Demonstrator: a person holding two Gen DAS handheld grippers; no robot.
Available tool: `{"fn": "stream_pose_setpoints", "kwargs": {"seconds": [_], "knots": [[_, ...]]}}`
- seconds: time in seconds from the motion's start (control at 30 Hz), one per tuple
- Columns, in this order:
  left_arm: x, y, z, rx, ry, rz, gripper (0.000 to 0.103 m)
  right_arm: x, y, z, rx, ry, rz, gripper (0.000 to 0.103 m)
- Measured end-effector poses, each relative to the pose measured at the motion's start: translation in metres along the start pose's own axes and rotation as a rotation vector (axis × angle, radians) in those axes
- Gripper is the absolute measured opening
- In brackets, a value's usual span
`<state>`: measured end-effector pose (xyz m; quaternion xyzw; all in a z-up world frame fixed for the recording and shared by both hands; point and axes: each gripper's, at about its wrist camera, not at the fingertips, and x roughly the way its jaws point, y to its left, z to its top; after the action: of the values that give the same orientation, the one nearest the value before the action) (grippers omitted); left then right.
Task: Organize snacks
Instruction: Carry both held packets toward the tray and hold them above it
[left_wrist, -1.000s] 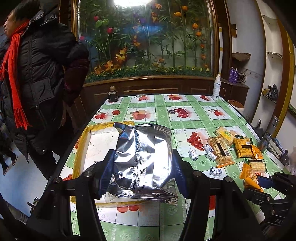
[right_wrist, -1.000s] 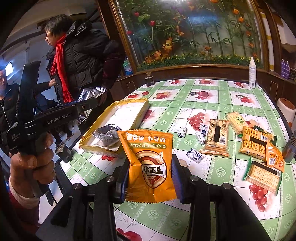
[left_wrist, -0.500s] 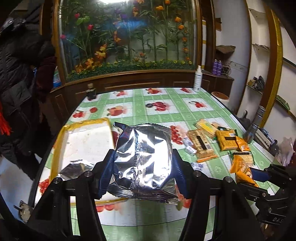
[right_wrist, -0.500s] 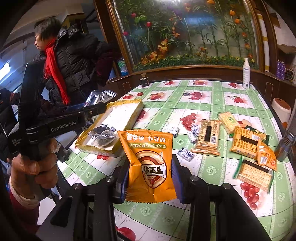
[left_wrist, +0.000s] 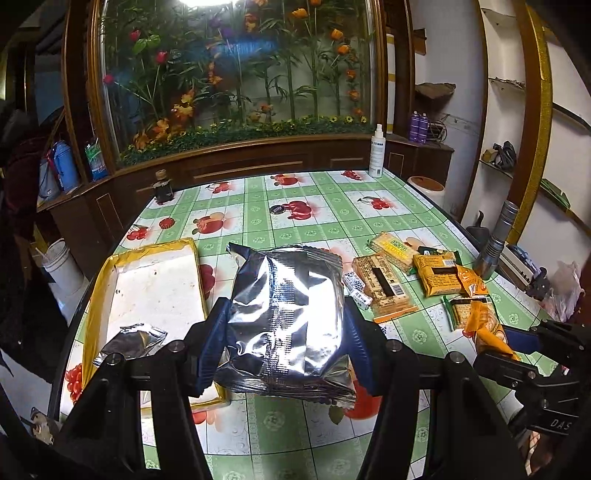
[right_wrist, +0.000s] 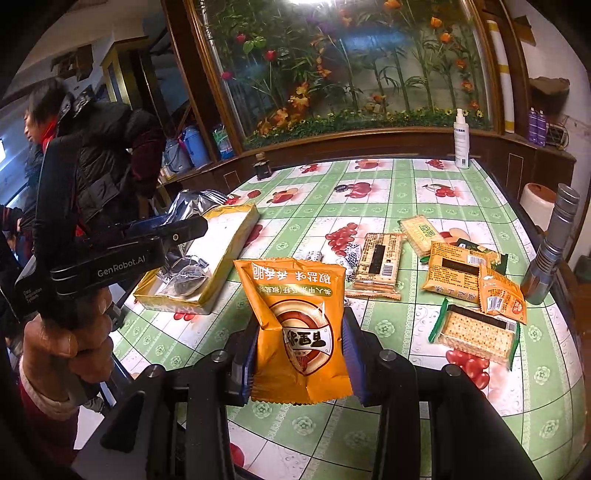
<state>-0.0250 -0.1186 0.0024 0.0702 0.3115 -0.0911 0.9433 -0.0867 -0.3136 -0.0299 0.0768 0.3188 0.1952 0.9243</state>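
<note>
My left gripper (left_wrist: 282, 347) is shut on a big silver foil snack bag (left_wrist: 286, 317), held above the table just right of the yellow-rimmed tray (left_wrist: 99, 280). A small silver packet (left_wrist: 131, 341) lies in the tray's near end. My right gripper (right_wrist: 299, 354) is shut on an orange snack packet (right_wrist: 295, 325) with printed characters, held over the table's near side. In the right wrist view the left gripper (right_wrist: 184, 225) hangs at the tray (right_wrist: 236, 240) with the foil bag (right_wrist: 192, 205) in it; the orange packet (left_wrist: 484, 328) shows at the right in the left wrist view.
Cracker packs (right_wrist: 476, 332), a brown biscuit pack (right_wrist: 378, 258), orange packs (right_wrist: 454, 273) and small wrapped candies (right_wrist: 352, 254) lie on the green checked tablecloth (right_wrist: 369, 206). A metal flashlight (right_wrist: 550, 247), a spray bottle (right_wrist: 461, 140) and a dark jar (right_wrist: 262, 168) stand near the edges. A person in a black jacket (right_wrist: 96, 155) stands at left.
Both grippers have swung sideways with their packets still gripped. In the left wrist view the tray slid left and the small silver packet in it came into sight; the person left that view.
</note>
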Motion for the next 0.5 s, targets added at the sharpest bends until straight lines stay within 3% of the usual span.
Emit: {"fn": "stream_pose_setpoints", "kwargs": {"seconds": [0.5], "knots": [[0.0009, 0.0075, 0.0010, -0.014, -0.006, 0.015, 0.058, 0.0073, 0.0031, 0.0013, -0.007, 0.013, 0.006, 0.040]]}}
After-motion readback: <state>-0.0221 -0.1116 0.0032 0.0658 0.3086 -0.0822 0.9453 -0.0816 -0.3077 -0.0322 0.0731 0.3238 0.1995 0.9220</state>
